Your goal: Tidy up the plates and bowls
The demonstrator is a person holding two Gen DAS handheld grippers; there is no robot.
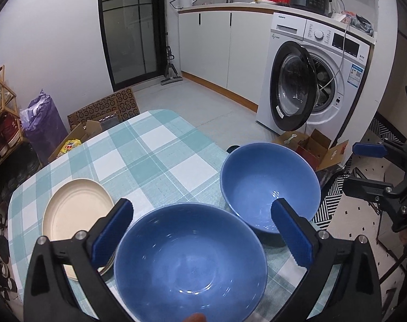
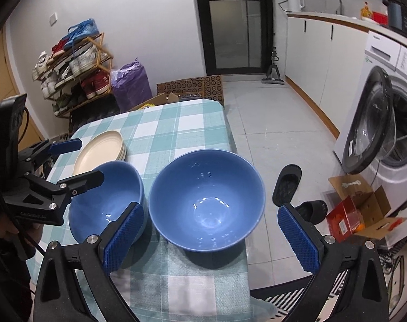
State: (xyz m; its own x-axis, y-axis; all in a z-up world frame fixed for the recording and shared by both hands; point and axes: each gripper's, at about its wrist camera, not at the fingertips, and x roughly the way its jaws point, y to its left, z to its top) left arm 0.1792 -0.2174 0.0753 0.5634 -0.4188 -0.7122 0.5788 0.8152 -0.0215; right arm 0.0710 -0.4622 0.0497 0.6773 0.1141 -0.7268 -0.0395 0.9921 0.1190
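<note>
Two blue bowls stand side by side on the checked tablecloth [image 1: 155,155]. The nearer bowl [image 1: 190,260] sits under my left gripper [image 1: 203,209], which is open, its blue pads wide on either side and clear of the rim. The other bowl [image 2: 207,198] is just ahead of my right gripper [image 2: 210,210], also open with nothing touching its pads. A stack of cream plates [image 1: 77,209] lies left of the bowls. In the right wrist view the left gripper [image 2: 87,159] partly hides the left bowl [image 2: 106,201], with the plates [image 2: 101,147] behind it. The right gripper [image 1: 353,168] shows at the right edge.
The right bowl [image 1: 270,185] stands close to the table's right edge. On the floor beyond are black slippers [image 2: 288,185], an open cardboard box [image 2: 359,209] and a washing machine [image 1: 310,80] with its door open. A shoe rack [image 2: 74,72] and a purple bag [image 2: 130,83] stand by the far wall.
</note>
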